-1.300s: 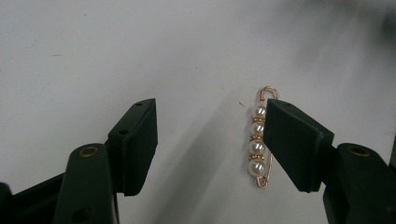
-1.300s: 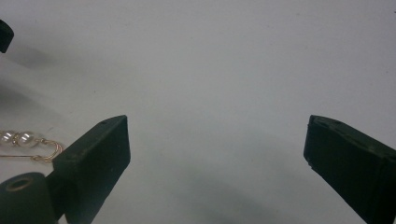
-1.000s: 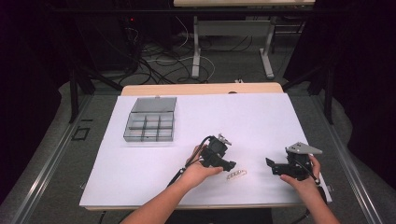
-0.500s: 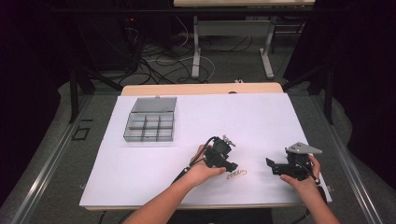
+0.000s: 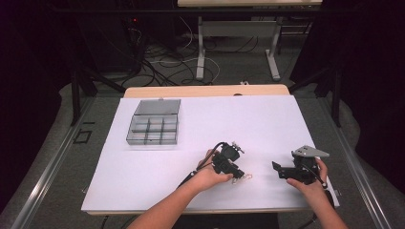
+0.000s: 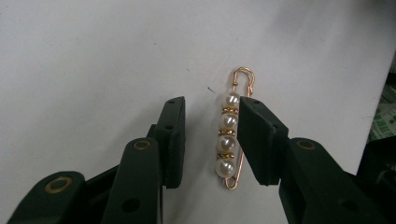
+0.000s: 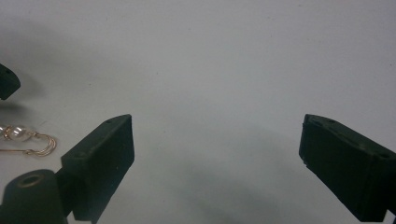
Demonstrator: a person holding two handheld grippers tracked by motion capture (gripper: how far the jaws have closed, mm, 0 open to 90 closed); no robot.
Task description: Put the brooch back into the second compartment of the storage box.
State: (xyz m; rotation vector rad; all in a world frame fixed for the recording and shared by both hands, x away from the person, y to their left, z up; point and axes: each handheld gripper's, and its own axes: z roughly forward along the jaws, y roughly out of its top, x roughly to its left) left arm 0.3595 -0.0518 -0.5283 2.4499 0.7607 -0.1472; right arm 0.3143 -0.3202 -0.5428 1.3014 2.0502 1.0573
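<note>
I'm on the pickup: my left gripper [image 6: 210,135] straddles the pearl safety-pin brooch [image 6: 230,132] lying on the white table sheet [image 5: 267,124], jaws half closed around it, one pad seemingly touching, not yet gripping. Next comes a gentle squeeze and lift. Since a second ago that hand edged right and its jaws have been closing, while my right gripper [image 7: 215,163] hangs wide open and empty

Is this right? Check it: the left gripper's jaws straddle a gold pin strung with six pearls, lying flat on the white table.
Not quite: the pin carries four pearls, not six, as the left gripper view shows. The rest holds: it lies flat on the white table between the jaws of the left gripper, which have just been closing, with a gap left on one side.
</note>
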